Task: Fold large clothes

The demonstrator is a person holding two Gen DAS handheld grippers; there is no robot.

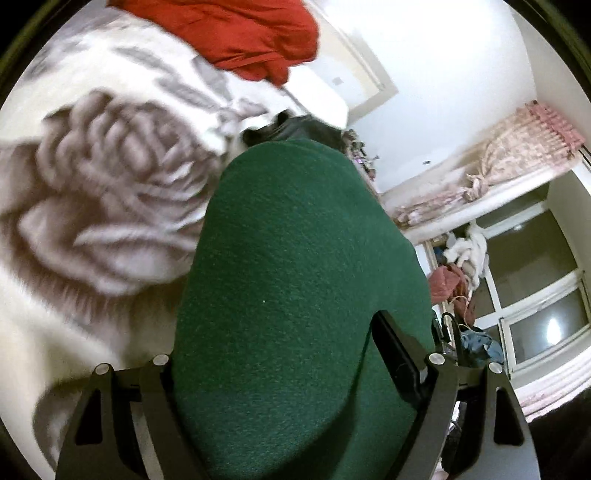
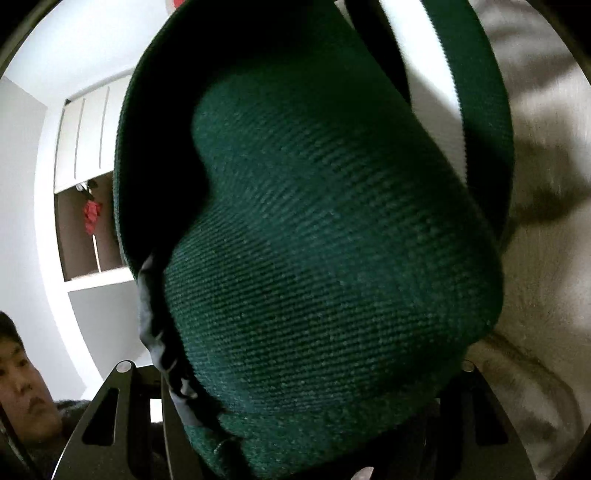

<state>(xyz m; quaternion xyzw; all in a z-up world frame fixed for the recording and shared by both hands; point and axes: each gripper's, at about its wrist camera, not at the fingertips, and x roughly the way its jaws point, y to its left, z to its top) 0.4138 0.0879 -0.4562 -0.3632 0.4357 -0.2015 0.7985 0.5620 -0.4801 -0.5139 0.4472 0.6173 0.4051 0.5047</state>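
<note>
- Left wrist view: the left gripper point(image 1: 295, 387) has its fingers clamped on a fold of the green garment point(image 1: 295, 266), lifted above the patterned blanket point(image 1: 99, 192); a red garment point(image 1: 236, 33) lies far left.
- Right wrist view: the right gripper point(image 2: 295, 424) grips the same cloth, bunched.
- No neat fold shows; folding looks early.

The green garment point(image 1: 295, 280) fills the space ahead of both grippers. A red garment point(image 1: 236, 33) lies beyond on the flower-print blanket point(image 1: 99, 192); open blanket remains at left.
</note>
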